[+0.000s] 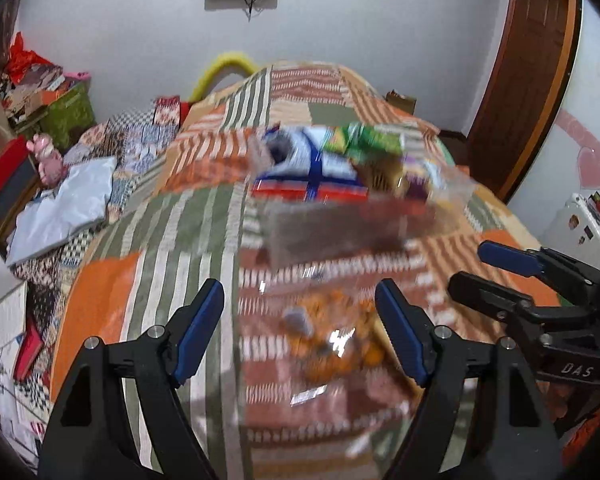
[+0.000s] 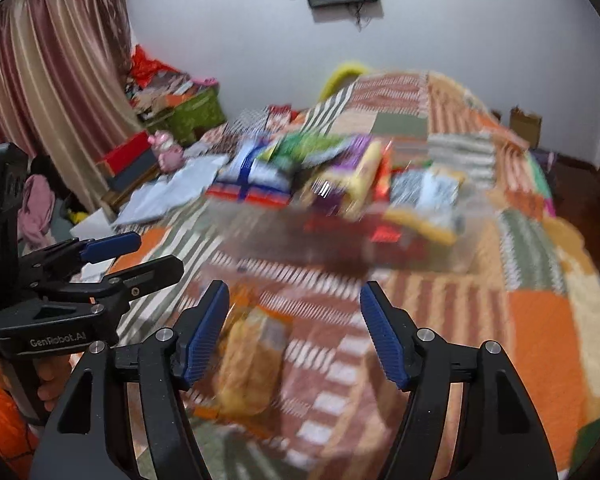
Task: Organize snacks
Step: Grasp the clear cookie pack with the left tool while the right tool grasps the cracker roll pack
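A clear plastic bin (image 1: 340,236) holding several snack packs sits mid-bed, blurred; it also shows in the right wrist view (image 2: 380,236). A blue-white-red pack (image 1: 312,176) and a green pack (image 1: 364,142) stick out of it. A clear bag of orange snacks (image 1: 332,344) lies on the blanket between my left gripper's fingers; it also shows in the right wrist view (image 2: 252,364). My left gripper (image 1: 300,332) is open above it. My right gripper (image 2: 294,332) is open and empty, the bag near its left finger.
A patchwork orange, green and striped blanket (image 1: 168,280) covers the bed. White sheets (image 1: 64,208), a pink toy (image 1: 48,160), red and green boxes sit at the left. Curtains (image 2: 48,80) hang at the left, a brown door (image 1: 532,80) stands at the right.
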`<state>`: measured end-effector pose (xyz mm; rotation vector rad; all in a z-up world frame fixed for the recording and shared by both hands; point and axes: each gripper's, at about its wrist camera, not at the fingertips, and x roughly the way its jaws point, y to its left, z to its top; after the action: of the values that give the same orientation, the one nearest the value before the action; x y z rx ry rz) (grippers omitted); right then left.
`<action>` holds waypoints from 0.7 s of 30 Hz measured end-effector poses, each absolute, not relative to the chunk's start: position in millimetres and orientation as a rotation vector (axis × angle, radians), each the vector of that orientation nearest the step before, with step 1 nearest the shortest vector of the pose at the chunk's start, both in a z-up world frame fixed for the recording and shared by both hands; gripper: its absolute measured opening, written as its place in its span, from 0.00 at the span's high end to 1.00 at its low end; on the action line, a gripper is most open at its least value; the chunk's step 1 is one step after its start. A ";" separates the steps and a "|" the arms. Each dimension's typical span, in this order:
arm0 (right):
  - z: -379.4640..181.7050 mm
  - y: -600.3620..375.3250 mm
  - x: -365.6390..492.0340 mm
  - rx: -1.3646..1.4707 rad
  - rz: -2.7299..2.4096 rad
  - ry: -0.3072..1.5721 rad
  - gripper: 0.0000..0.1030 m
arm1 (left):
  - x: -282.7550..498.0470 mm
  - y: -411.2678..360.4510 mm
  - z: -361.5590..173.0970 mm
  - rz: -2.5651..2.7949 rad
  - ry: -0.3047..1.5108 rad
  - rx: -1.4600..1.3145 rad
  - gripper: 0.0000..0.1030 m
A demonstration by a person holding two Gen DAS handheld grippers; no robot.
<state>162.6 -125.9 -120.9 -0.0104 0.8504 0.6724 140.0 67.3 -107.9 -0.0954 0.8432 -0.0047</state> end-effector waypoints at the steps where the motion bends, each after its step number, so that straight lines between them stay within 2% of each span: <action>1: -127.8 -121.5 160.9 -0.016 0.678 0.869 0.37 | 134.8 69.0 -112.4 -0.003 0.853 -0.098 0.25; 12: -158.1 -104.1 153.9 -0.060 0.686 0.965 0.38 | 106.1 75.7 -141.0 -0.012 0.922 -0.124 0.25; 18: -165.1 -102.2 153.4 -0.065 0.699 0.987 0.60 | 107.8 73.1 -146.7 -0.019 0.937 -0.144 0.25; 21: -163.9 -105.4 152.0 -0.058 0.694 0.977 0.67 | 111.8 69.7 -148.3 -0.025 0.942 -0.151 0.25</action>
<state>152.0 -105.4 -163.9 -0.0581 0.9772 0.6939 111.8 69.7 -148.3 -0.1512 0.9424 -0.0249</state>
